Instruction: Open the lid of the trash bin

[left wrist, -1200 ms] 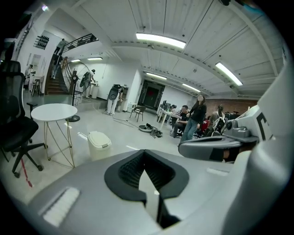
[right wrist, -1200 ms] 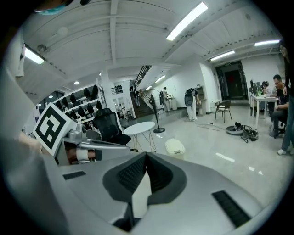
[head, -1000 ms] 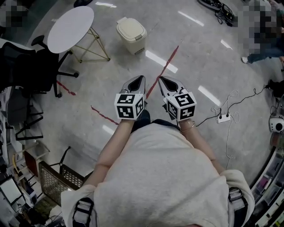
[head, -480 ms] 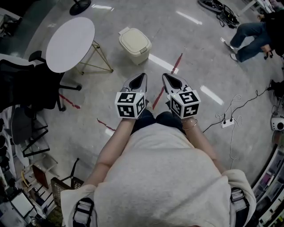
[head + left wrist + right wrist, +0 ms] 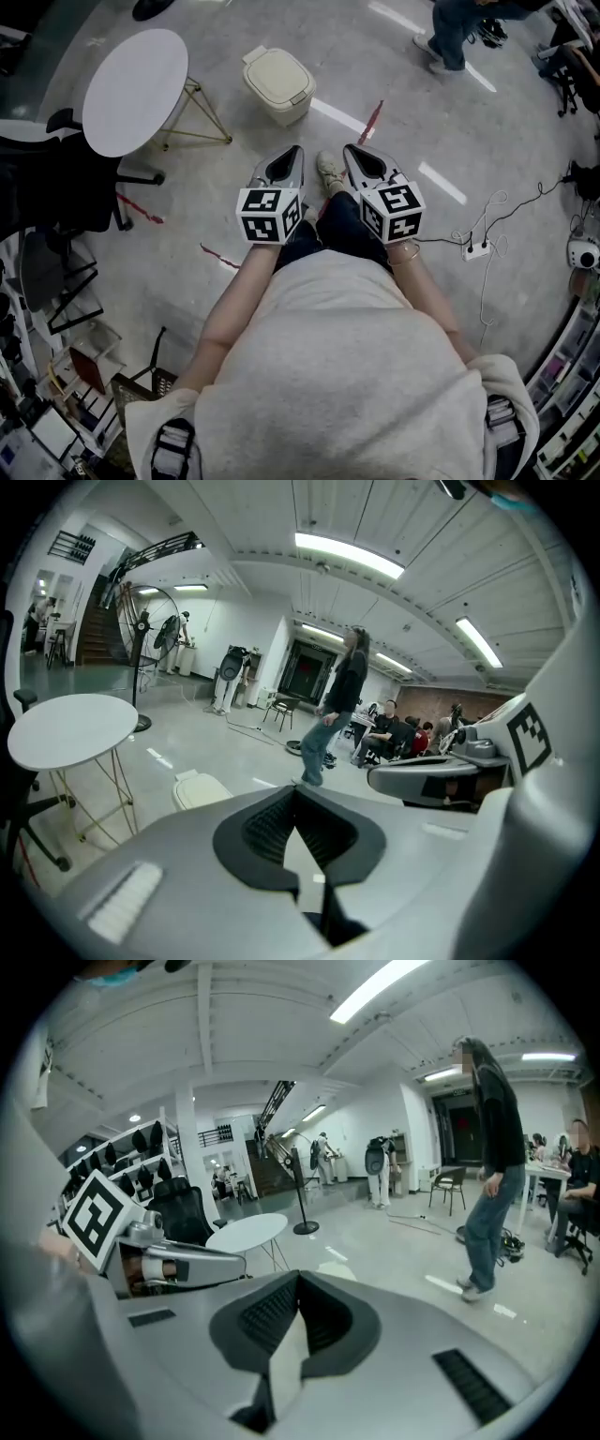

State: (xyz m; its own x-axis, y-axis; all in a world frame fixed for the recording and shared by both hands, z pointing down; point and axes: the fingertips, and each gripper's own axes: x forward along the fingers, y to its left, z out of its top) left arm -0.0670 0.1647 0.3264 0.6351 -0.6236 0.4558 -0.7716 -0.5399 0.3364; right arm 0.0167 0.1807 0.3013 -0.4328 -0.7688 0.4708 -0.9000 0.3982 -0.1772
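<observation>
The left gripper and right gripper are hovering side by side, both closed and gripping nothing. The trash bin is sitting on the floor ahead, lid down, near a table.

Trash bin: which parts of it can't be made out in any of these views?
- Lower body and base of the trash bin: in the left gripper view the left tongs cover them, so only the closed lid shows.
- Pedal, hinge or latch: in the head view the bin is seen from steeply above and is too small to tell.
- Right gripper view: the bin can't be picked out for certain, because the right tongs cover most of the floor ahead.
</observation>
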